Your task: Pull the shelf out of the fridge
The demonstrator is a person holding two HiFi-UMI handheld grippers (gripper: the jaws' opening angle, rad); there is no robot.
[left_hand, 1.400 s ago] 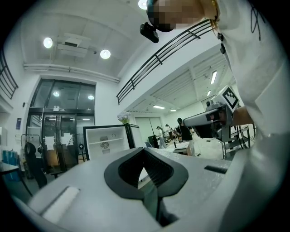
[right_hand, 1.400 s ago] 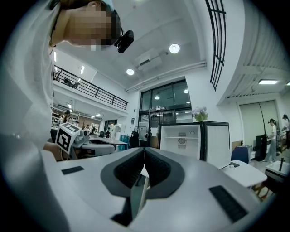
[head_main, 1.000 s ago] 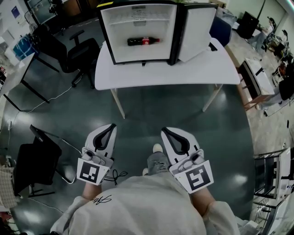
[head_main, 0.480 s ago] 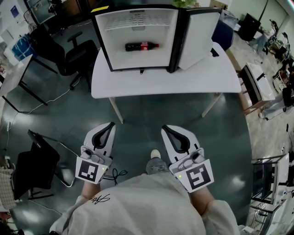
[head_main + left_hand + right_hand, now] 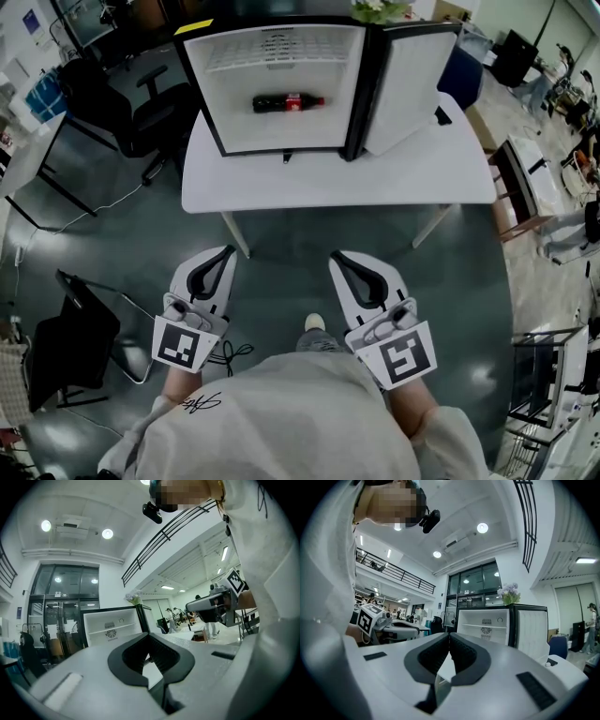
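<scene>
Holding both tools low by the person's torso, over bare floor. Left gripper (image 5: 225, 253) has its jaws pressed together with nothing between them, and the left gripper view confirms this. Right gripper (image 5: 339, 257) is the same: jaws closed and empty. They sit side by side, with a shoe (image 5: 314, 323) just behind and between them.

Fridge (image 5: 281, 84) stands well ahead of both grippers, on a white table (image 5: 328, 183), touching neither. Its door (image 5: 408, 80) is swung open, ahead and to the outside of the right gripper. Shelf (image 5: 479, 626) is inside the fridge, seated across the upper part of the cavity, straight ahead of the right gripper's jaws. A cola bottle (image 5: 286, 101) lies on its side inside; can't tell whether it's on the shelf. Flowers (image 5: 375, 9) are on top of the fridge. Office chair (image 5: 150, 112) is ahead and off to the outside of the left gripper.
</scene>
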